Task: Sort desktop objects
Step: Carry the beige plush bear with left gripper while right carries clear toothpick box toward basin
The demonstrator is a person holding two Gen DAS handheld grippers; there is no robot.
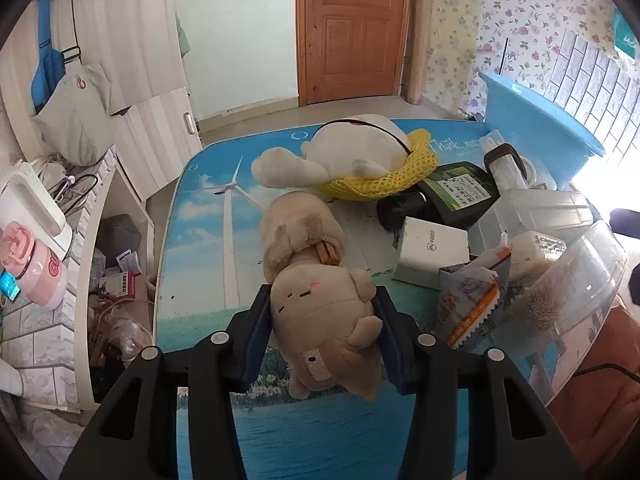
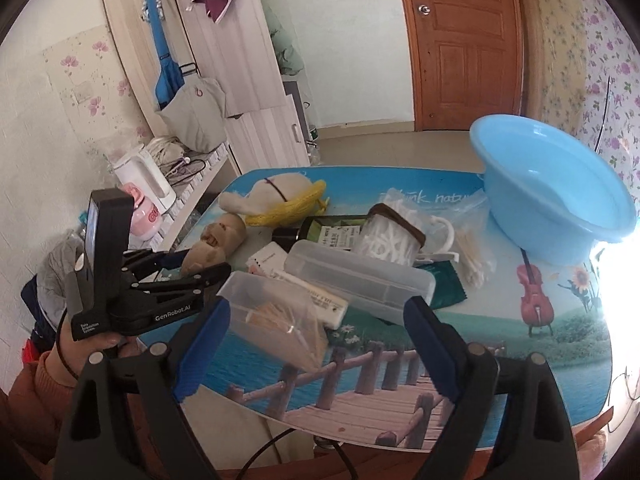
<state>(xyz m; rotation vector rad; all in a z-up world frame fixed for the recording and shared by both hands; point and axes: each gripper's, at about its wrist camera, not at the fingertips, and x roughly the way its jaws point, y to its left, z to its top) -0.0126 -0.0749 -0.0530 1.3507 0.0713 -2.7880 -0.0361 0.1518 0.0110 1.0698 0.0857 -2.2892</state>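
Left tongs [image 1: 322, 332] closed on the tan plush toy [image 1: 320, 312], blue pads pressed into both flanks of its body, jaws roughly a third apart. Toy face up between the pads, head away from the camera toward the middle of the tabletop [image 1: 200, 240], legs and sewn label hanging back toward the tongs' base. Cannot tell whether lifted clear or resting on the printed surface. Beyond its head, lying near the far edge: a white plush [image 1: 340, 152] wrapped in a yellow knitted piece [image 1: 384, 184].

To the right of the held toy, well clear of the pads: a white box [image 1: 432, 252], a dark green bottle [image 1: 448, 196] on its side, a torn paper packet [image 1: 476, 300].

Right tongs [image 2: 316, 340] spread wide, nothing gripped. Between and just ahead of the blue pads, a clear plastic box of toothpicks [image 2: 276, 320], not touched by either pad. Behind it a long clear lidded case [image 2: 360, 276], a cup of white sticks [image 2: 392, 236], a bag of cotton swabs [image 2: 472, 248]. Light blue basin [image 2: 552, 200] at the far right of the tabletop, apart from both tongs.

Seen from the right wrist: left tongs at the near left edge of the tabletop, held by a hand [image 2: 96, 344] in an orange sleeve, tan toy poking out past the fingertips.
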